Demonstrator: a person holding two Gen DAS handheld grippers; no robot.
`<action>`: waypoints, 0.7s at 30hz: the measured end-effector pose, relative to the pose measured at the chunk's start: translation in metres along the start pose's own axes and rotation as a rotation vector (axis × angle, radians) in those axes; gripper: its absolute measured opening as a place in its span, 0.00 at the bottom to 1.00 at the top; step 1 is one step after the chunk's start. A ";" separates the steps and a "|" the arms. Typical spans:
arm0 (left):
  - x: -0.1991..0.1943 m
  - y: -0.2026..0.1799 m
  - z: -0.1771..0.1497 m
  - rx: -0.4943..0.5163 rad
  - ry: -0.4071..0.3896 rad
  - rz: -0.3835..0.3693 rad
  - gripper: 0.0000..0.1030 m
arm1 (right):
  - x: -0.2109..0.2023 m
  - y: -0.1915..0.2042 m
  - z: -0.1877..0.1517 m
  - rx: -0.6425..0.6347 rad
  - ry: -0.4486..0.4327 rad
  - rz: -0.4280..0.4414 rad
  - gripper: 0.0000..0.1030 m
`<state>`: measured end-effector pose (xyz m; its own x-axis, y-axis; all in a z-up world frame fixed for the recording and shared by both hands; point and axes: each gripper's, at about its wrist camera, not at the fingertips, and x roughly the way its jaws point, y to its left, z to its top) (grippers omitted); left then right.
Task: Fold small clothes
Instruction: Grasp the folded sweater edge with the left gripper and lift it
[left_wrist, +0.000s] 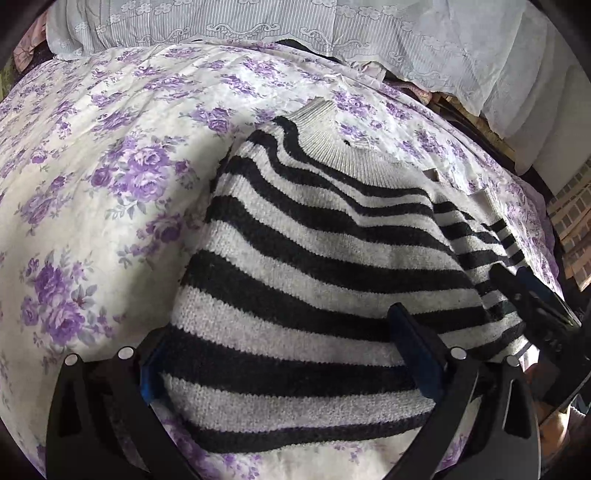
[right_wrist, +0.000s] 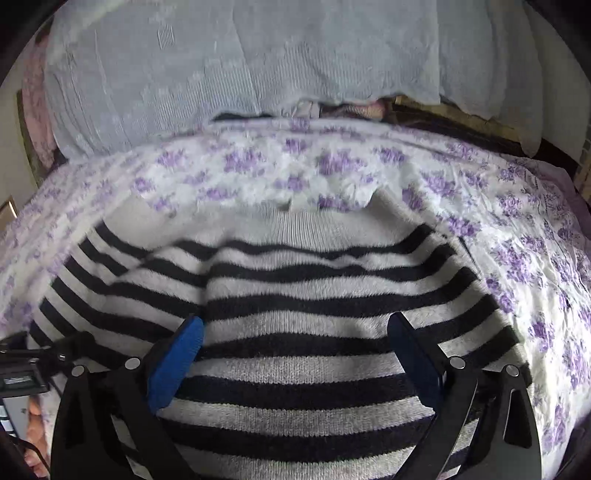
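Left gripper: fingers spread wide apart, blue pads showing, poised low over the near hem of the sweater. Whether the pads press the knit cannot be told; nothing is pinched between them.

Right gripper: fingers likewise wide apart, straddling the sweater body from above. Left blue pad lies against the striped knit; grip on fabric not evident. In the left view the right gripper appears at the sweater's right edge, over the folded-in sleeve.

Sweater: black-and-white striped knit, lying flat on the bedspread, hem nearest, plain pale ribbed collar farthest. Right view shows one sleeve laid diagonally across the left of the body, stripes running at an angle to the rest. The left side edge looks straight and tucked in.

Bedspread: white with purple flowers, wrinkled past the collar.

Farthest: pale lace-trimmed cloth draped along the back of the bed; same cloth blurred in the right view. Dark gap with pinkish items under its edge, not identifiable.
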<state>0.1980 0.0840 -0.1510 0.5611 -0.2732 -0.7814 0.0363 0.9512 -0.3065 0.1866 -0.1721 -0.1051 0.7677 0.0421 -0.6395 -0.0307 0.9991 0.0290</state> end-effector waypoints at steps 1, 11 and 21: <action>0.002 0.004 0.003 -0.010 -0.001 -0.024 0.96 | -0.011 -0.004 0.001 0.013 -0.041 0.013 0.97; -0.012 0.040 0.004 -0.210 0.023 -0.492 0.96 | -0.005 -0.090 -0.022 0.363 -0.075 0.209 0.97; 0.007 0.033 0.015 -0.233 0.013 -0.555 0.96 | -0.001 -0.075 -0.021 0.310 -0.058 0.207 0.97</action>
<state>0.2160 0.1153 -0.1585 0.4998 -0.7233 -0.4765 0.1378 0.6096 -0.7807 0.1741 -0.2470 -0.1227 0.8005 0.2343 -0.5516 -0.0007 0.9208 0.3901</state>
